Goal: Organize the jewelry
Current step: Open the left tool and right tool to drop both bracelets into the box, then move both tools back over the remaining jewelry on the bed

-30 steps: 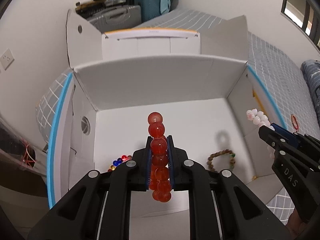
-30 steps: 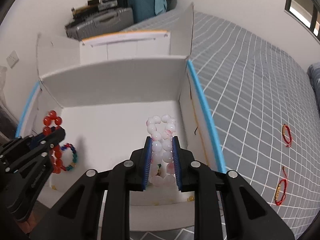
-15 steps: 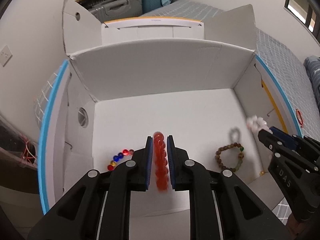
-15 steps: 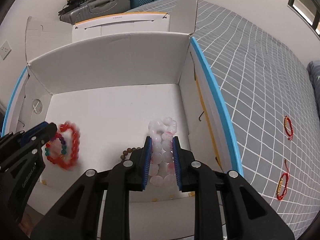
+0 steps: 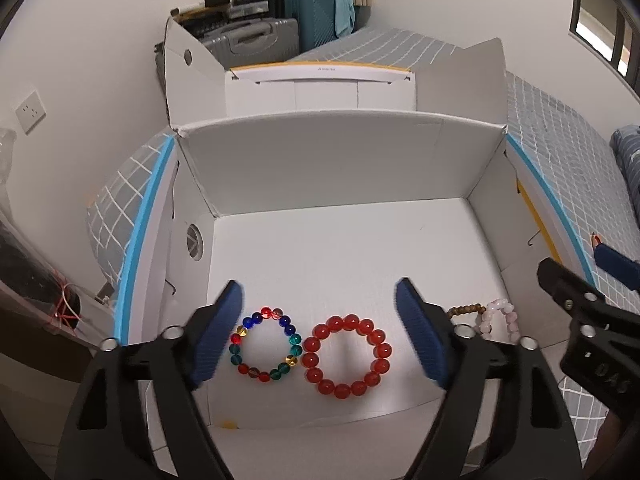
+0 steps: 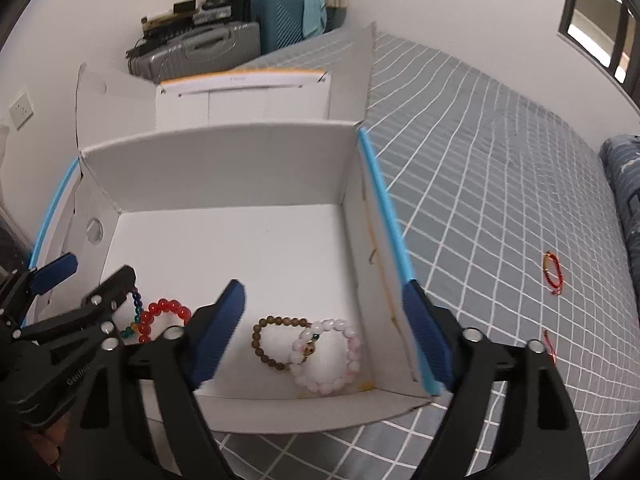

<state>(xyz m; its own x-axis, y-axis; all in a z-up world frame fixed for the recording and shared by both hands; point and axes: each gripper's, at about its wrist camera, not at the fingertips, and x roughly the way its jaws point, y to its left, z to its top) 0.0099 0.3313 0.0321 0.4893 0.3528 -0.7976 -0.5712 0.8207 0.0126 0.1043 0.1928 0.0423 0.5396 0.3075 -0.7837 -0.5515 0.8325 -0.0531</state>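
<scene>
A white cardboard box lies open on the bed. On its floor lie a red bead bracelet, a multicoloured bead bracelet, a brown wooden bead bracelet and a pale pink bead bracelet overlapping the brown one. My left gripper is open and empty above the red and multicoloured bracelets. My right gripper is open and empty above the pink and brown bracelets. Each gripper shows at the edge of the other's view.
Two red string bracelets lie on the grey checked bedsheet right of the box. Suitcases stand against the far wall. The box flaps stand up at the back.
Both grippers have opened. The red bracelet dropped from the left gripper and the pink bracelet from the right, and both now lie on the box floor.
</scene>
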